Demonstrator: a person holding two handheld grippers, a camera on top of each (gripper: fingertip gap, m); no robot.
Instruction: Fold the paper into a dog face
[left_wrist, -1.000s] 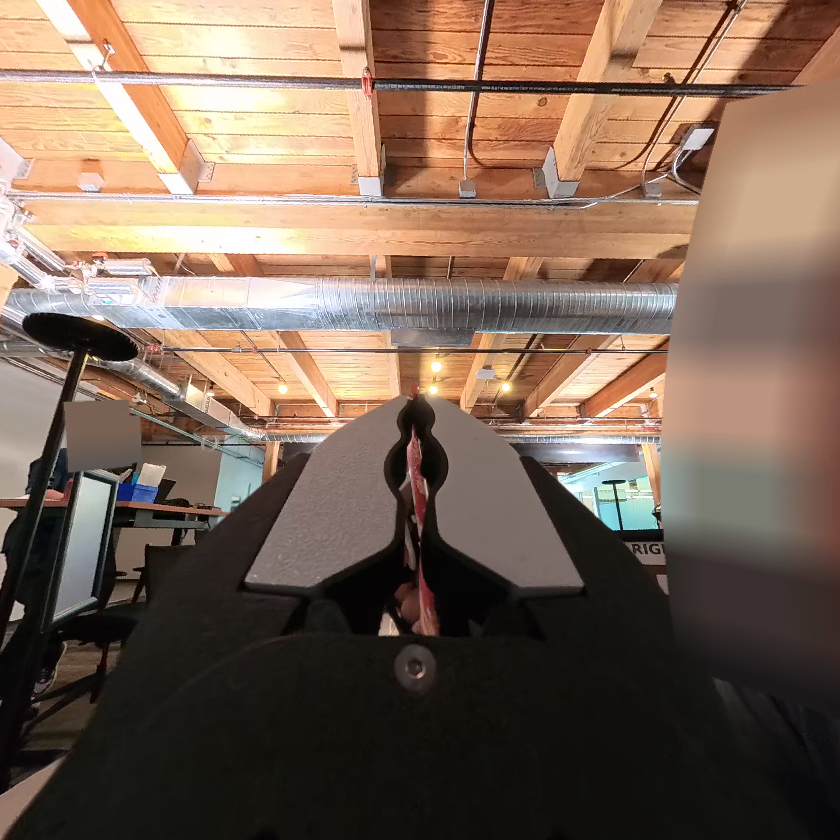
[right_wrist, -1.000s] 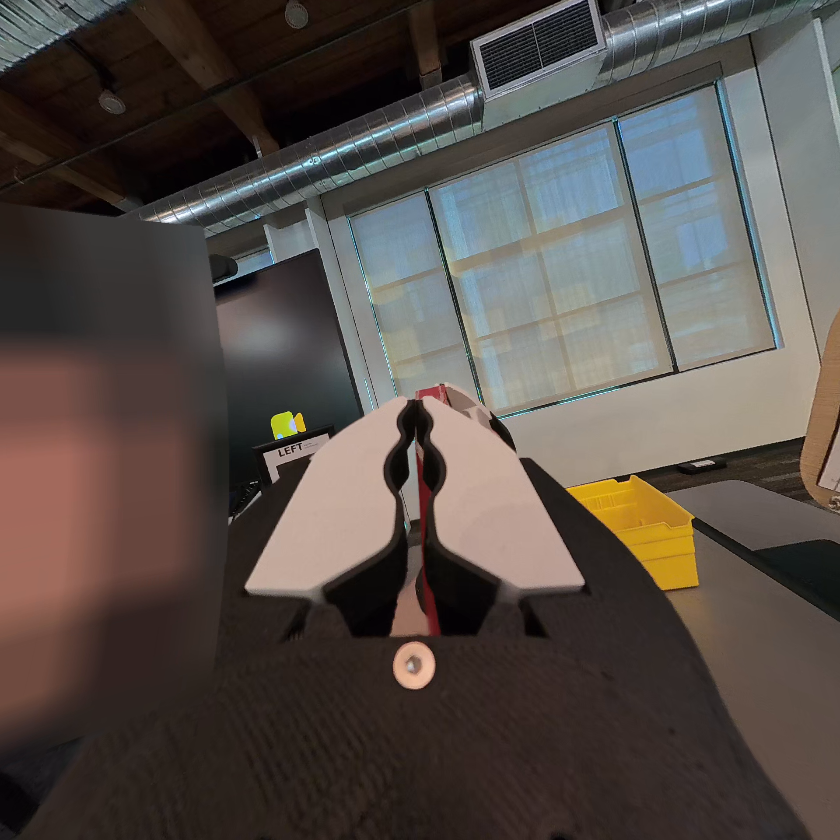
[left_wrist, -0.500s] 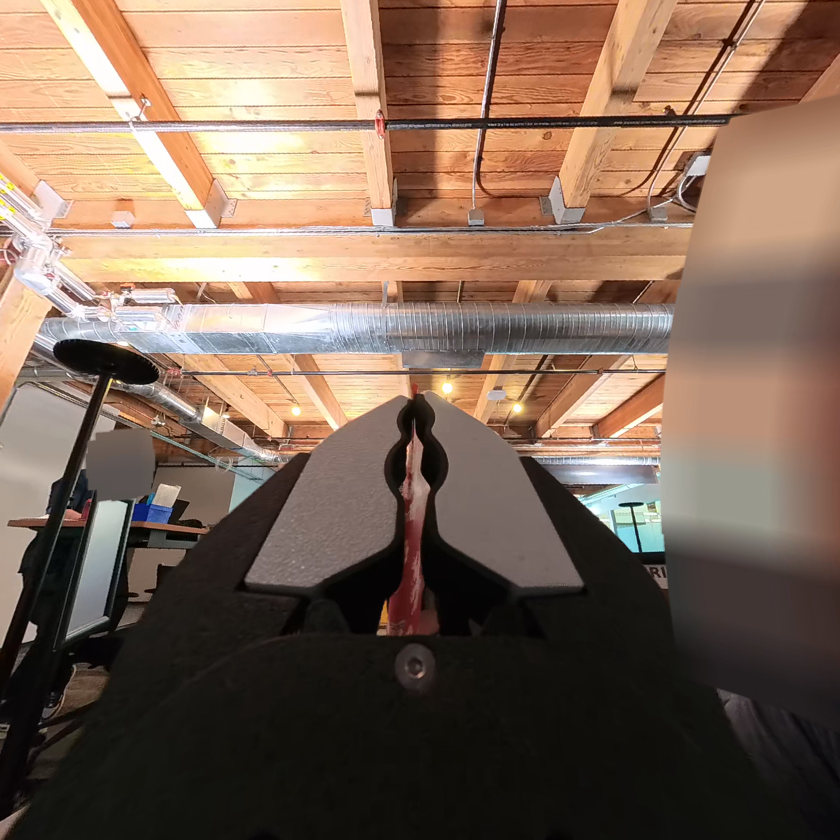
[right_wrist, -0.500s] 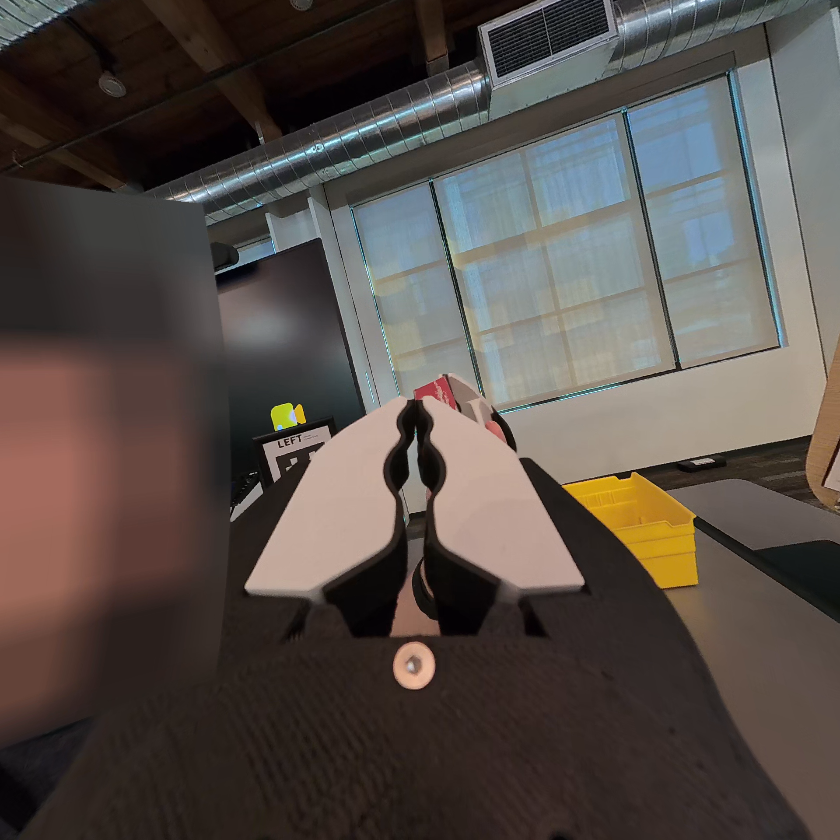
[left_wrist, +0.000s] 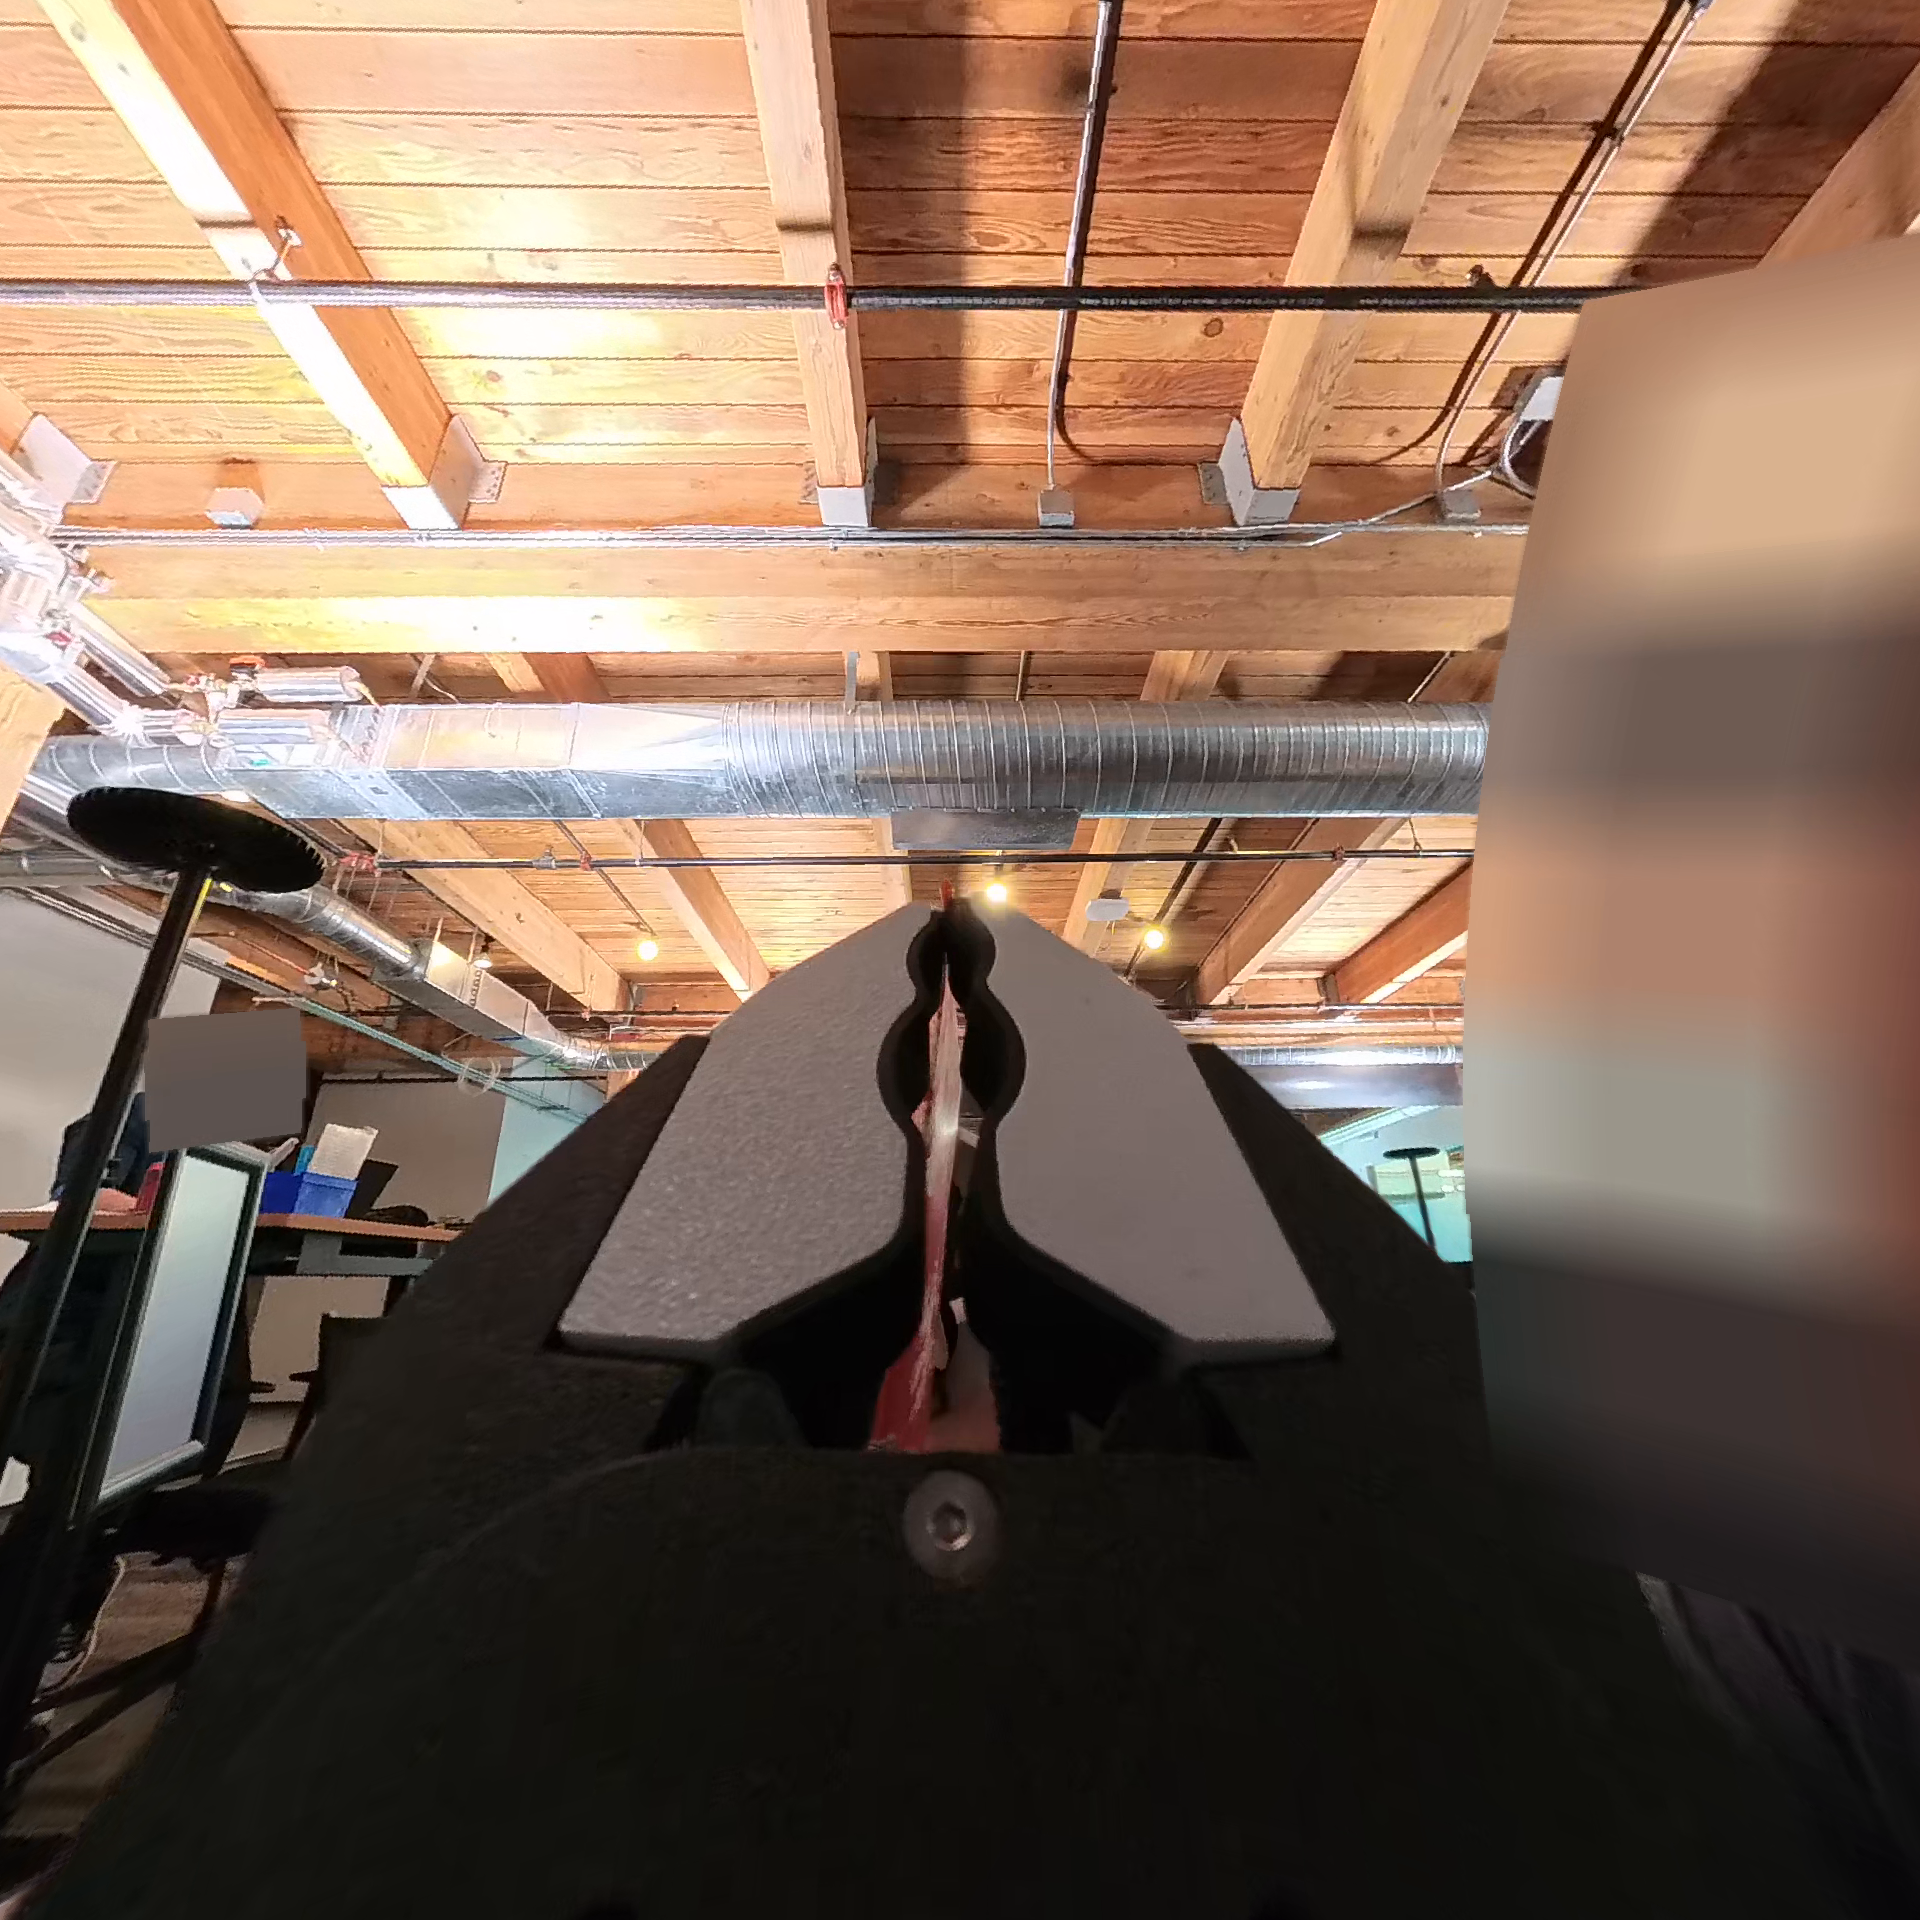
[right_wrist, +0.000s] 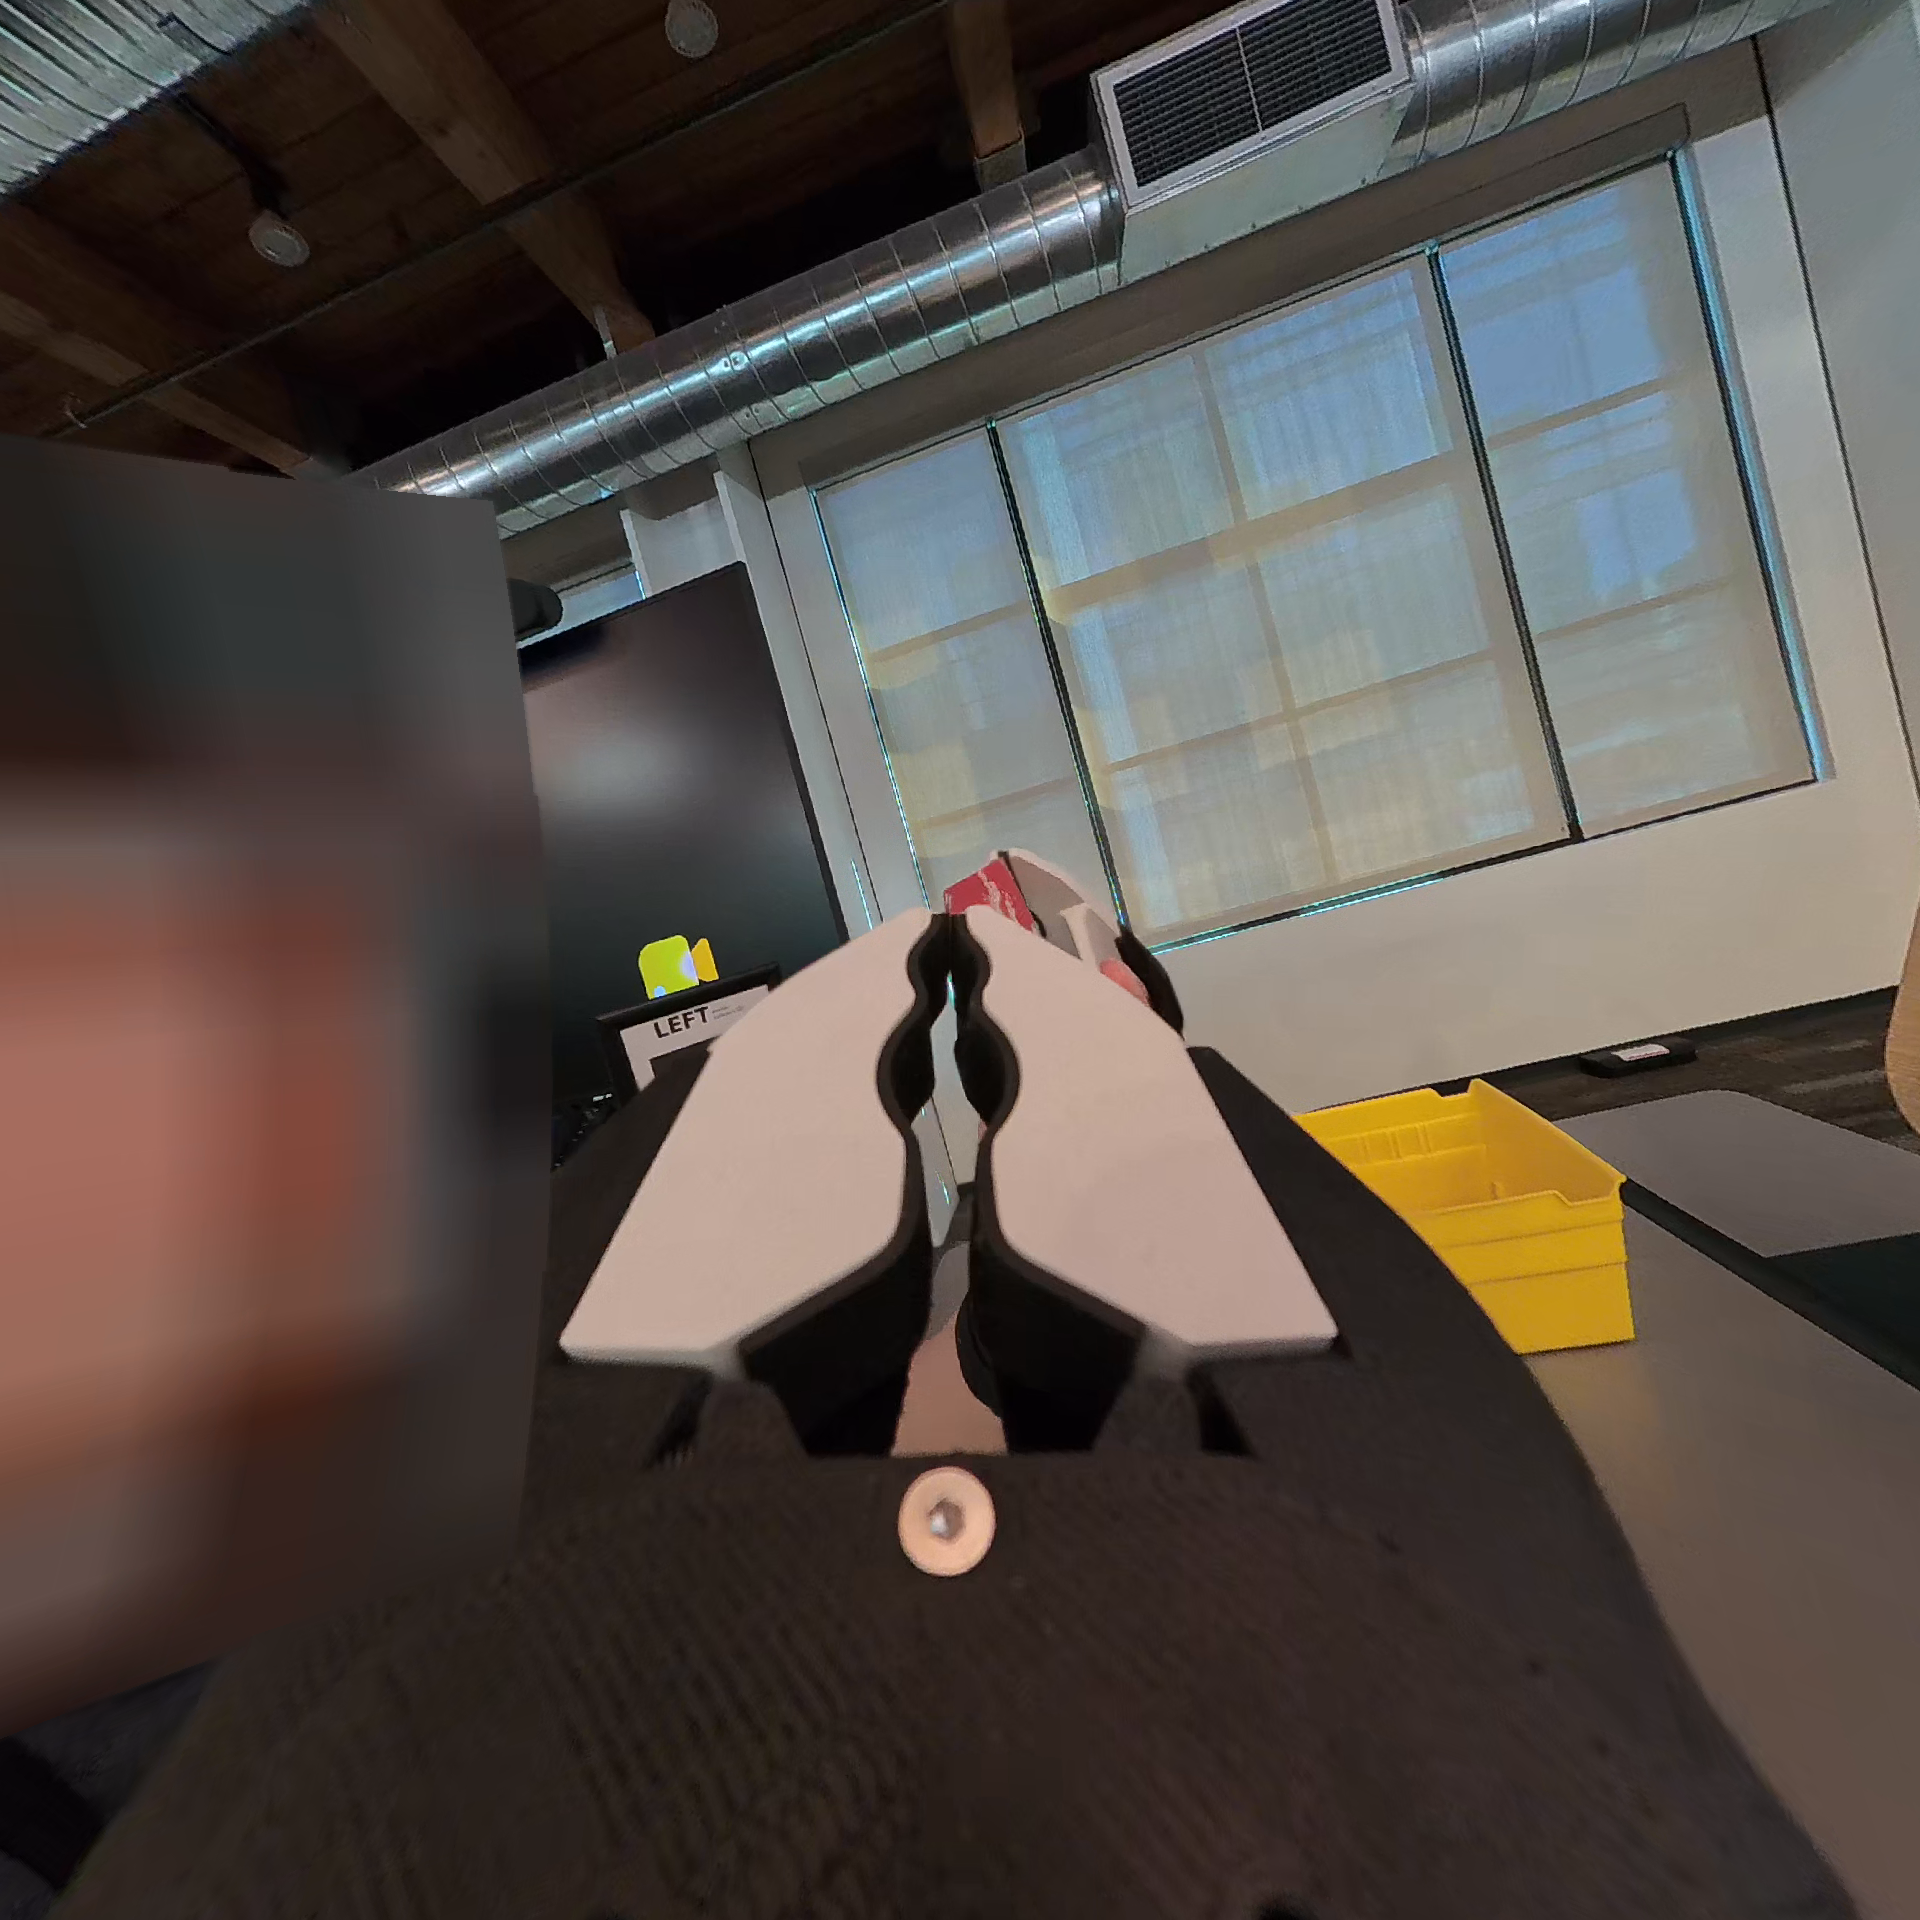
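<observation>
Wooden ceiling beams (left_wrist: 644, 582) and a silver duct (left_wrist: 1039, 753) fill the background, both grippers tilted up off any table. From the left: the left gripper (left_wrist: 948, 920) is pinched tight on the red paper (left_wrist: 940, 1164), seen edge-on between its fingers. The right gripper (right_wrist: 951, 928) is nearly closed, tips meeting, nothing visibly held; red paper shows just beyond. Seemingly mid-fold in the air; next the right needs a fresh grip on a corner

Wooden beam ceiling (left_wrist: 644, 145), silver duct (left_wrist: 1091, 753), large window (right_wrist: 1351, 623), grey table (right_wrist: 1704, 1382)
</observation>
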